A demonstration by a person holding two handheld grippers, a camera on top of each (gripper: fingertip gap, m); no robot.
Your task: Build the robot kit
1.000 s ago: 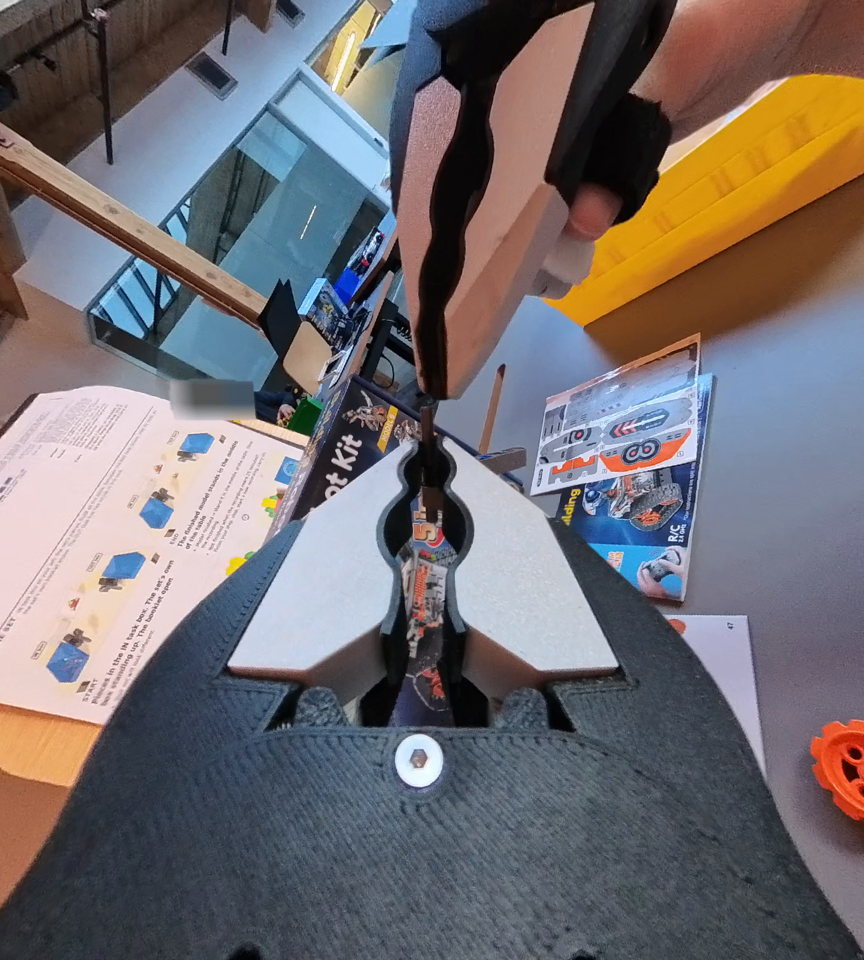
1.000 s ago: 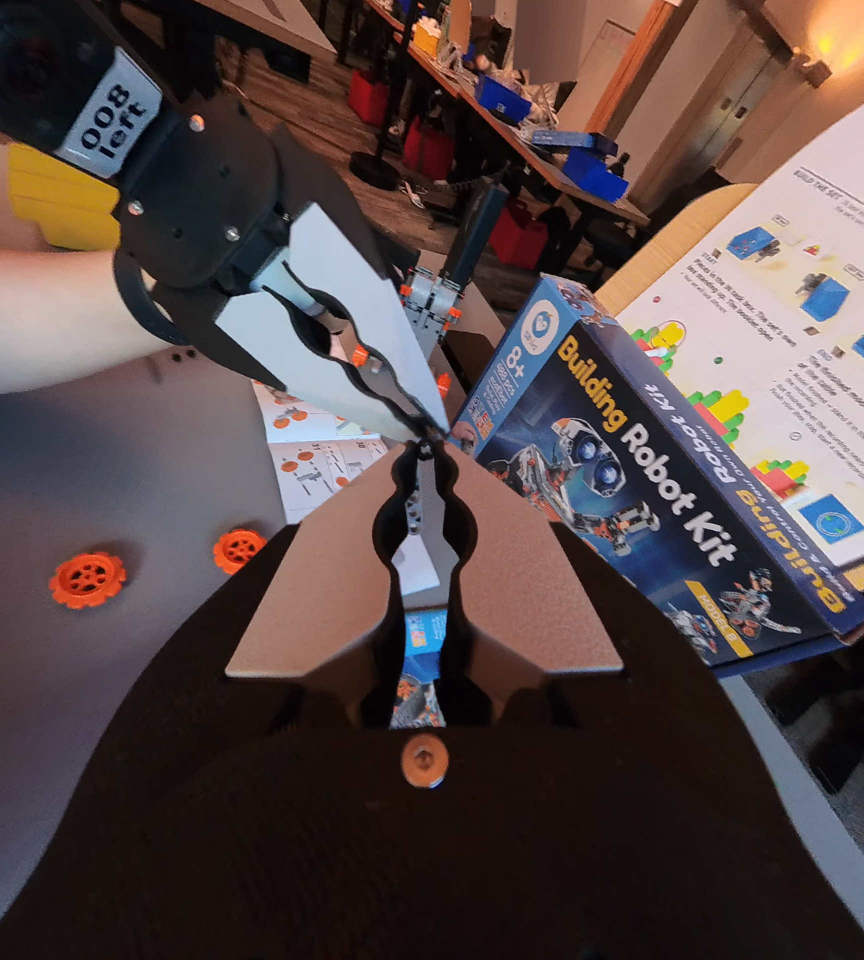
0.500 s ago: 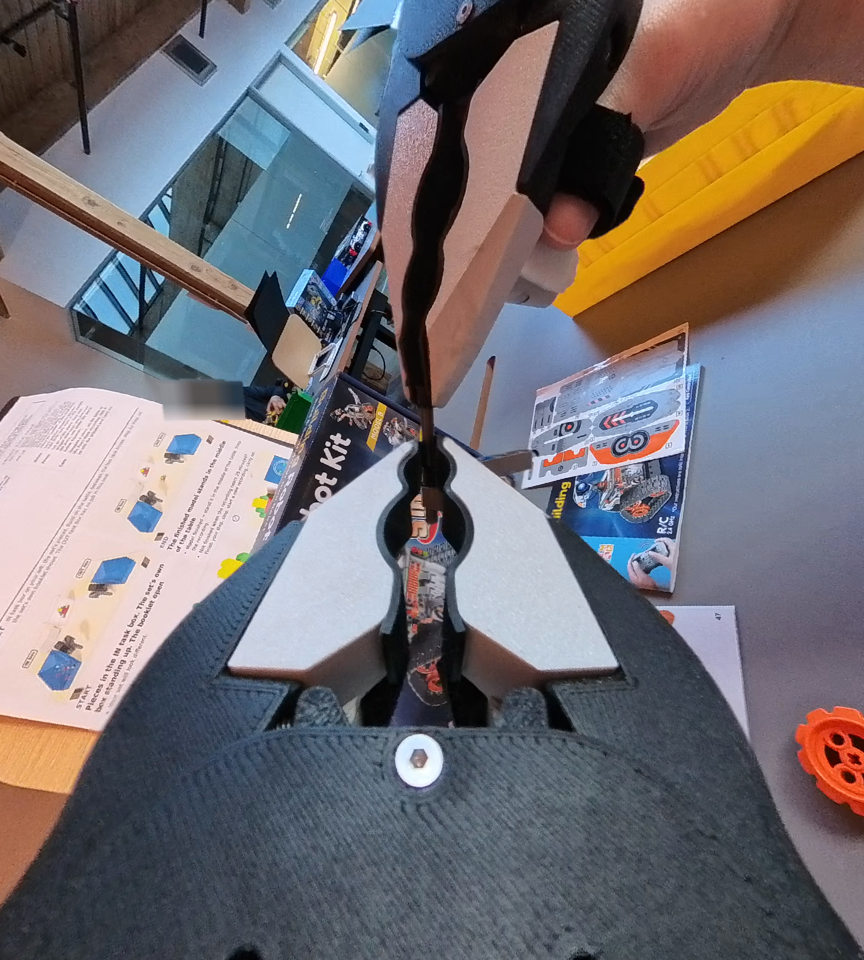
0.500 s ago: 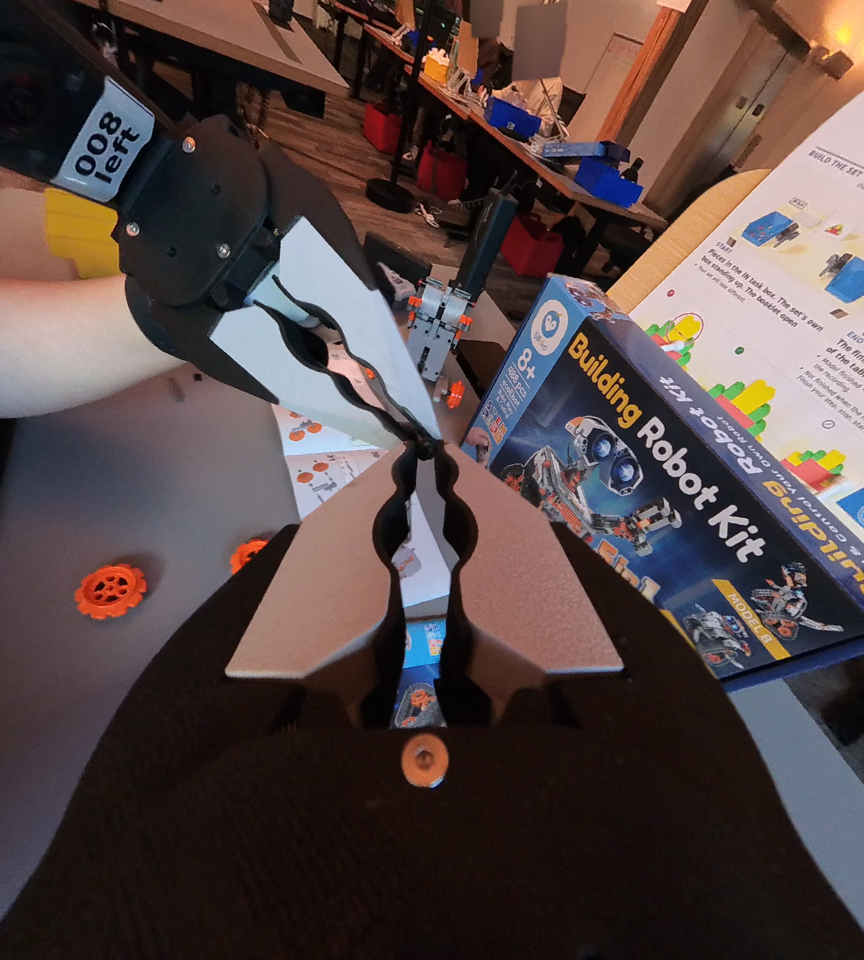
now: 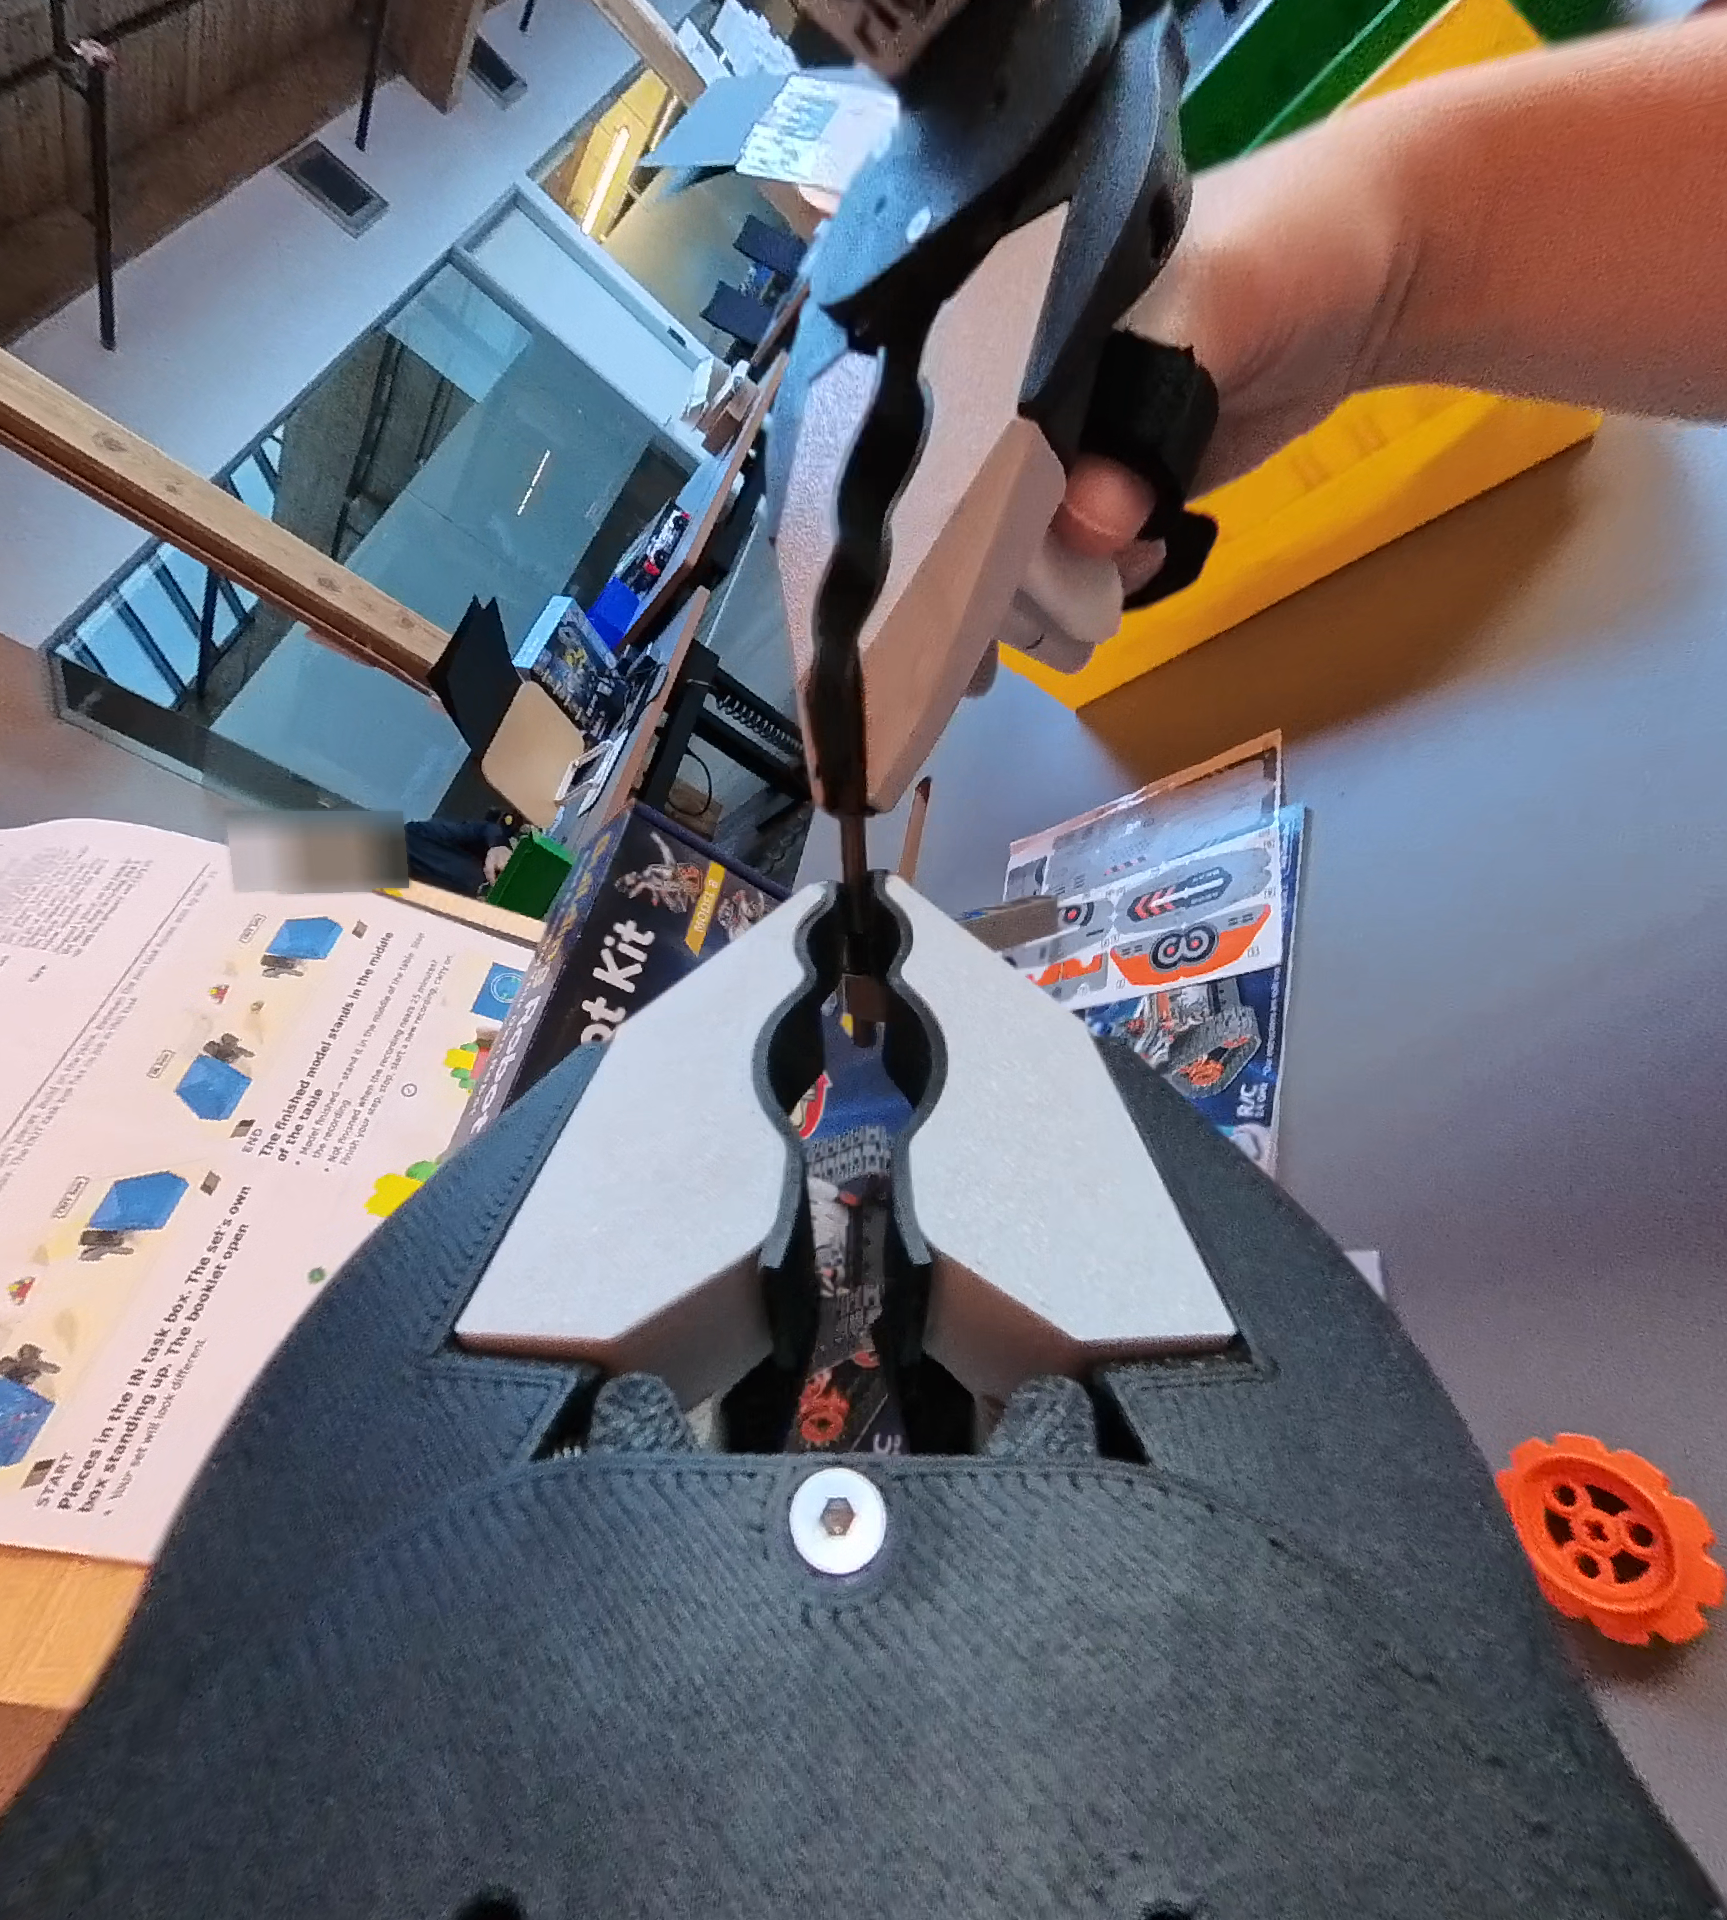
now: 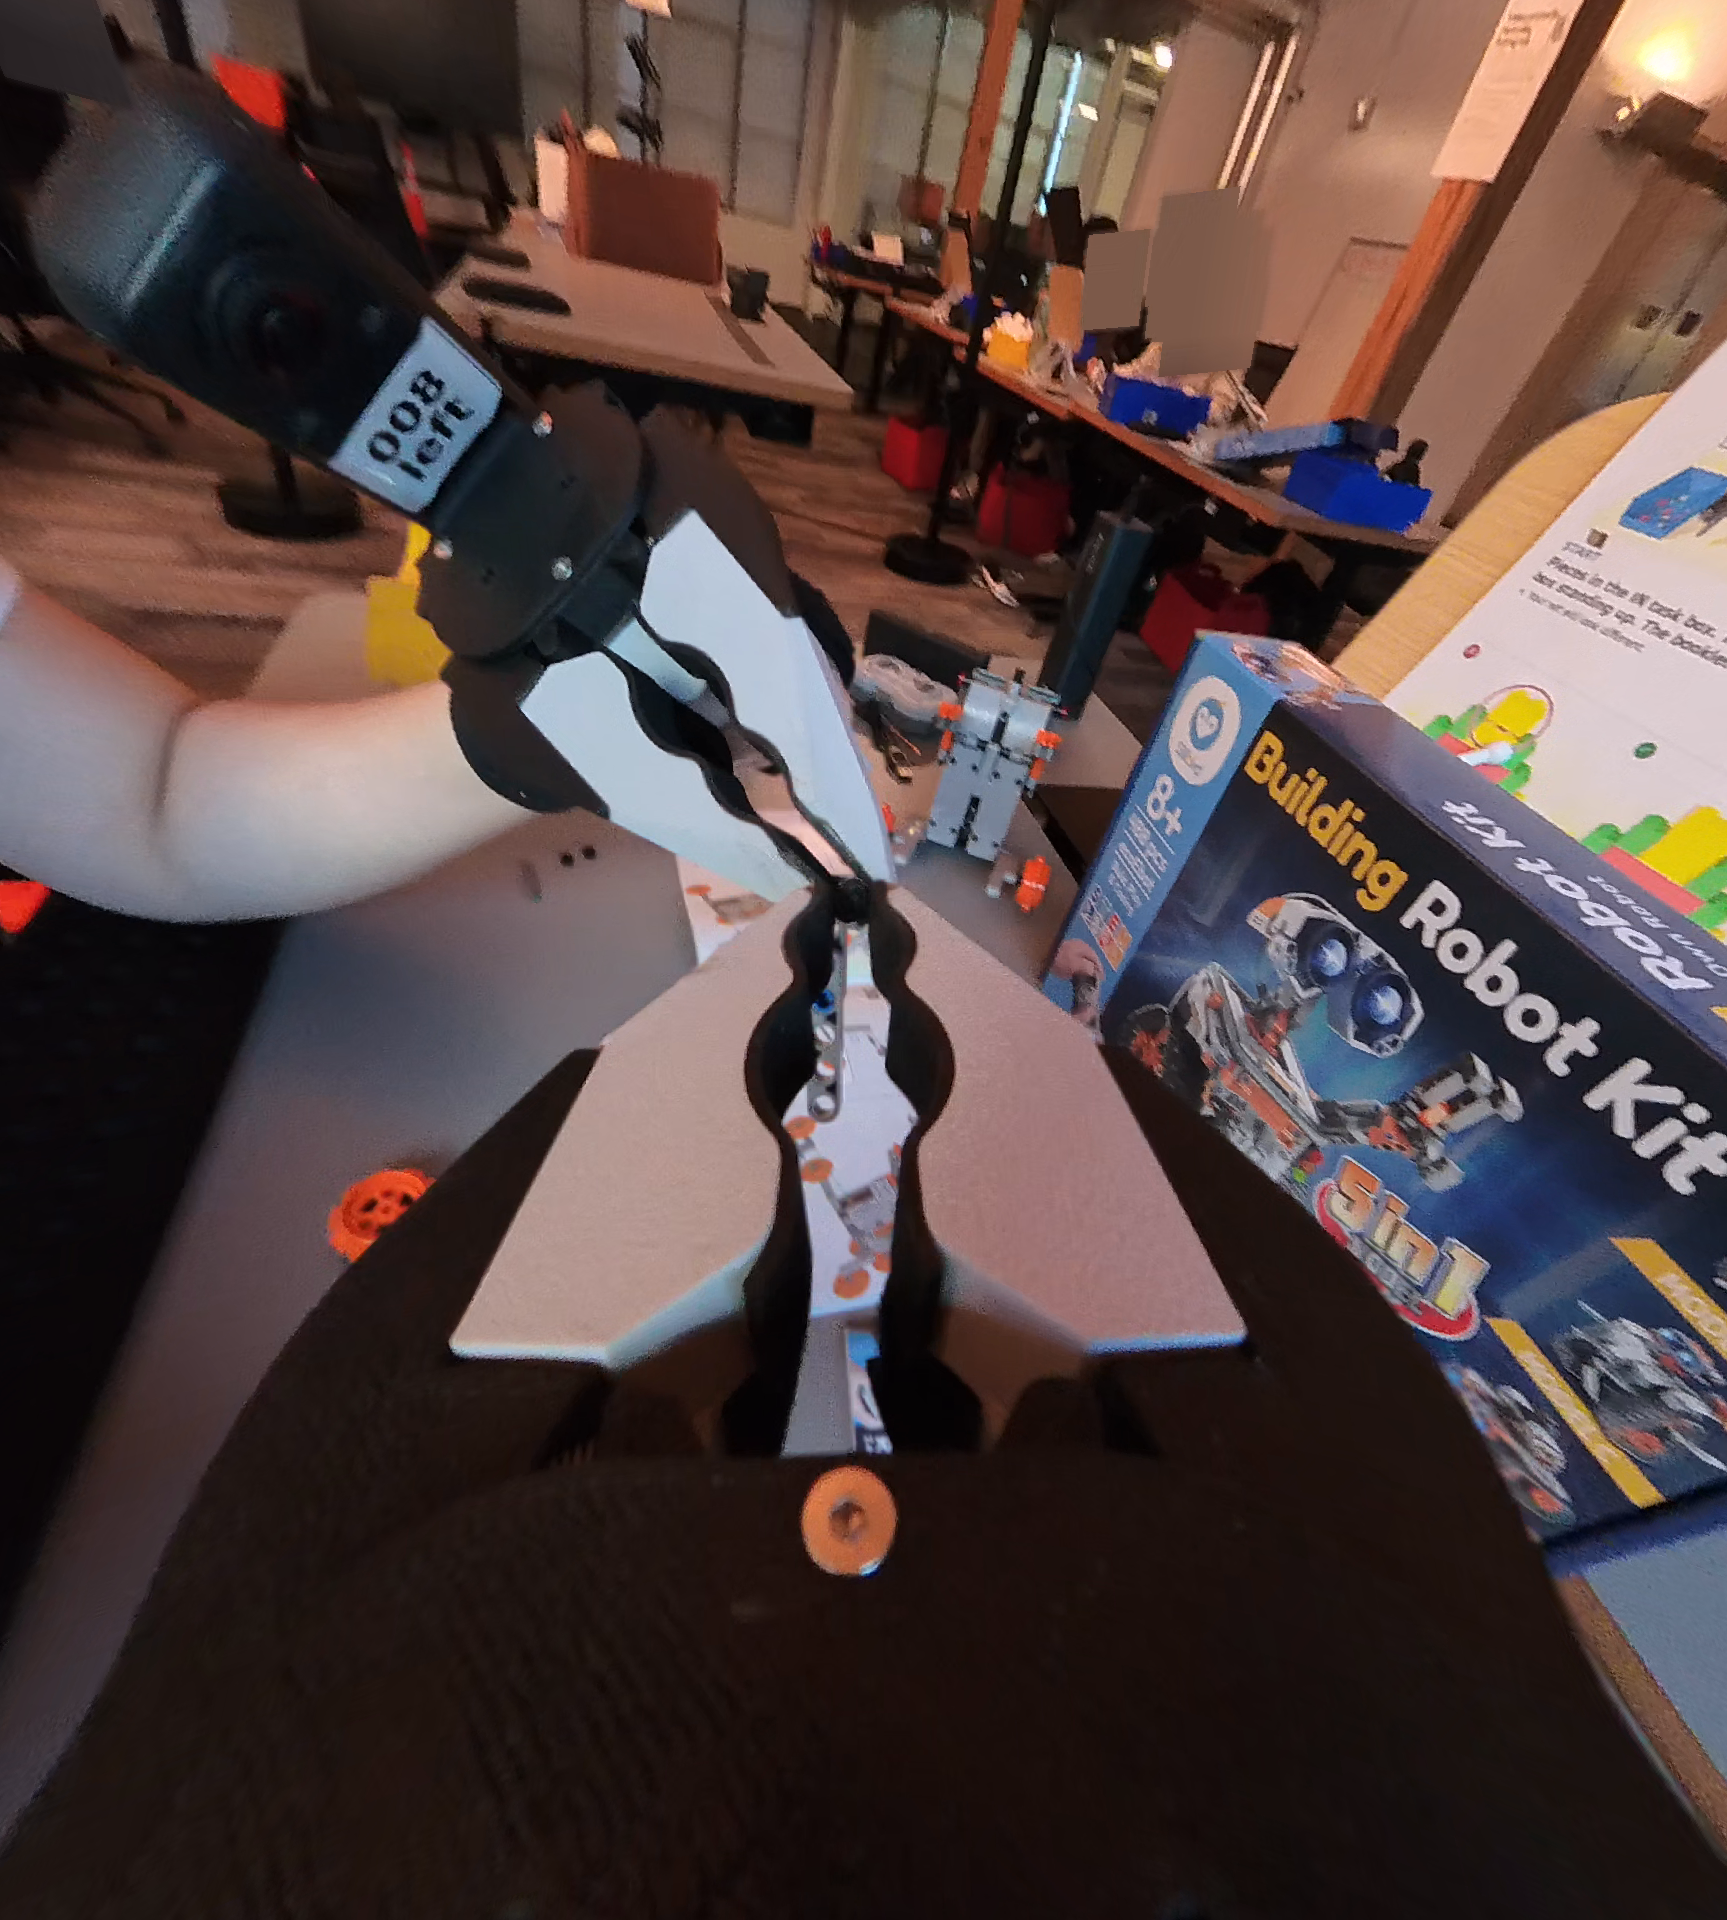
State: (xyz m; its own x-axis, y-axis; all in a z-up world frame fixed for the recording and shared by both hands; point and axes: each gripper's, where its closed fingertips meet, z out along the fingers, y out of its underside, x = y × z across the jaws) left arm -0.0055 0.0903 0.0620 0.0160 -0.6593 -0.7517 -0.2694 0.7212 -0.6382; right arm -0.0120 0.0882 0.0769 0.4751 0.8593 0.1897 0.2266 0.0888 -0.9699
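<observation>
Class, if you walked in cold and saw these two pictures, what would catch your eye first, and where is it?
The two grippers meeting tip to tip in mid-air: the left gripper and the right gripper both pinch small parts, the right one a grey holed beam. Next comes the dark blue kit box to the right, and an orange gear on the grey table.

Left wrist view: camera behind left gripper (image 5: 854, 904), facing forward along closed fingers, low over grey table (image 5: 1565, 1039), tilted.
Right wrist view: camera behind right gripper (image 6: 843, 914), same close range.
Views face each other, tips meeting.
Shared: kit box (image 5: 620, 997) (image 6: 1410, 1039), instruction sheet (image 5: 111, 1091) (image 6: 1669, 675), orange gear (image 5: 1612, 1538).
</observation>
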